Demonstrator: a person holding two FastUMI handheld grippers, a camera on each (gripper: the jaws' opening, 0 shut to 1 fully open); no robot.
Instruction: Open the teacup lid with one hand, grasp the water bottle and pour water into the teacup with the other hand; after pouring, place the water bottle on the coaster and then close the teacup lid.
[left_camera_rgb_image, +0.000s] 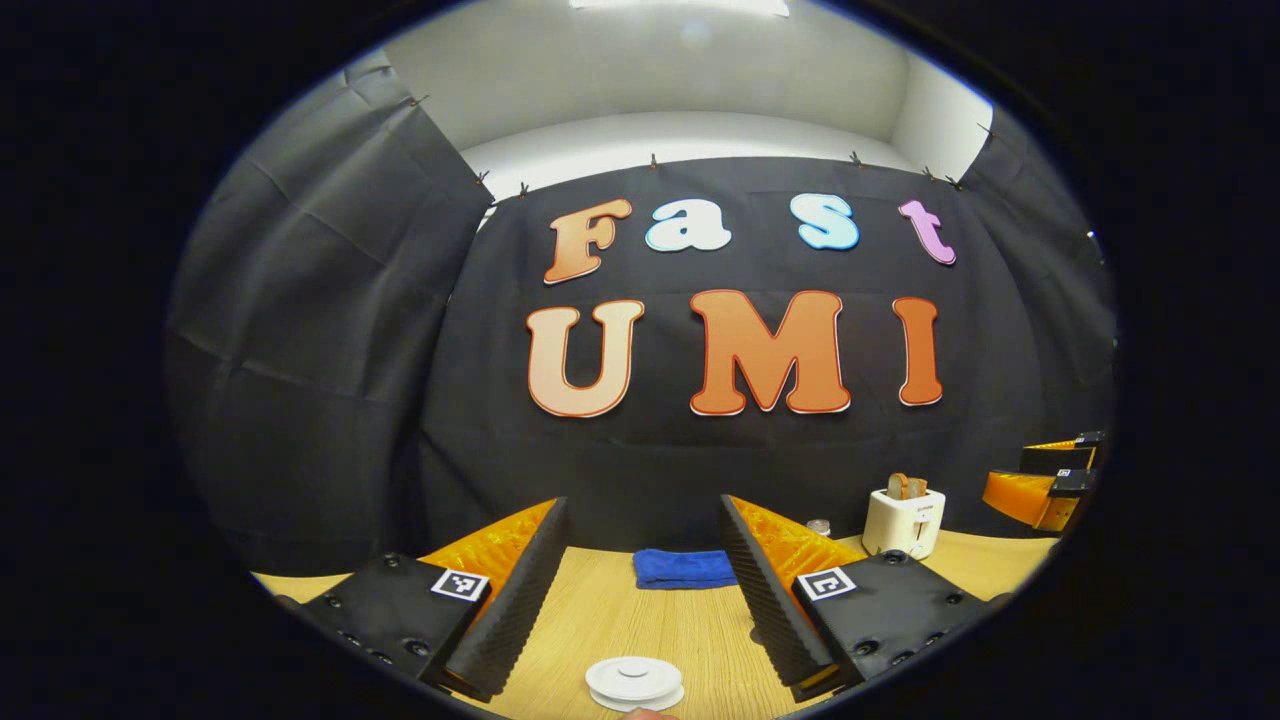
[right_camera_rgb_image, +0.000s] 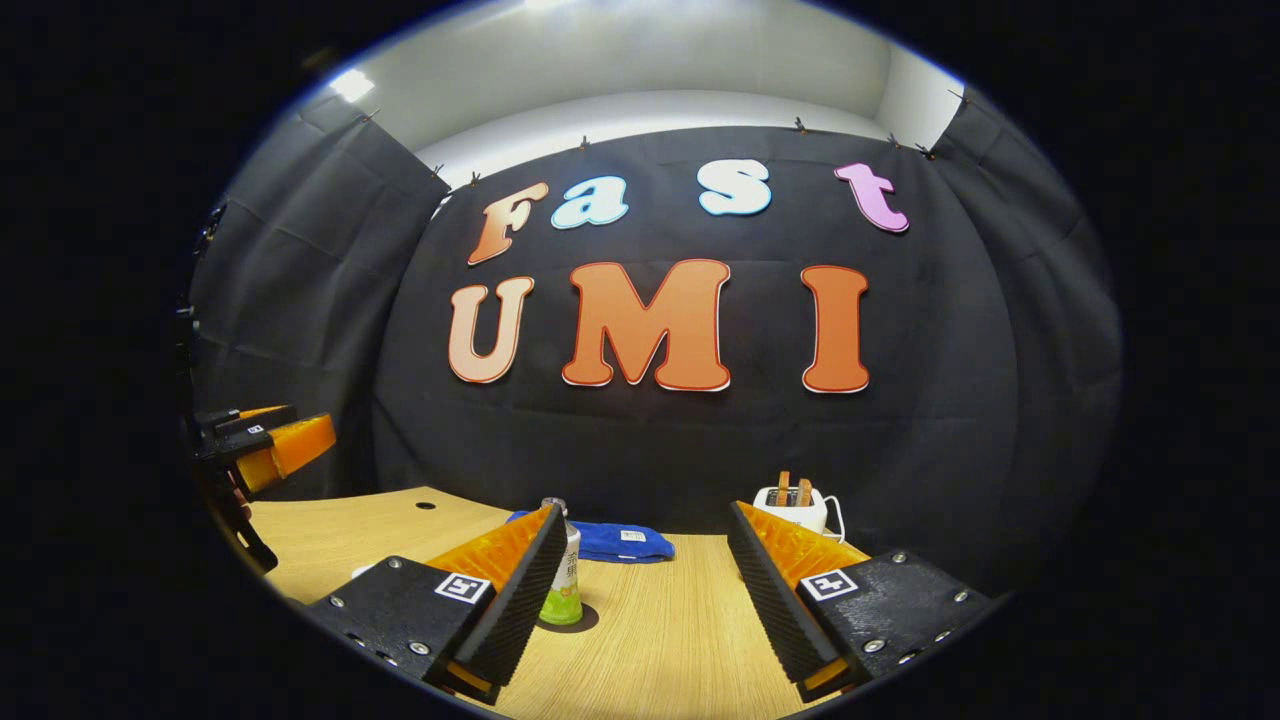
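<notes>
Water bottle, clear plastic with green label (right_camera_rgb_image: 564, 585): upright on a dark round coaster (right_camera_rgb_image: 585, 619) on the light wooden counter (right_camera_rgb_image: 660, 640) | white round teacup lid (left_camera_rgb_image: 634, 680) on the counter's near edge, between the left gripper (left_camera_rgb_image: 645, 600) jaws, released | right gripper (right_camera_rgb_image: 645, 600) jaws released, holding nothing.

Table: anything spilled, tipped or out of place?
Nothing stands out. The teacup lid sits flat and closed, the water bottle stands upright, the blue cloth lies folded by the wall, and the toaster is upright holding toast. No spill on the table.
</notes>
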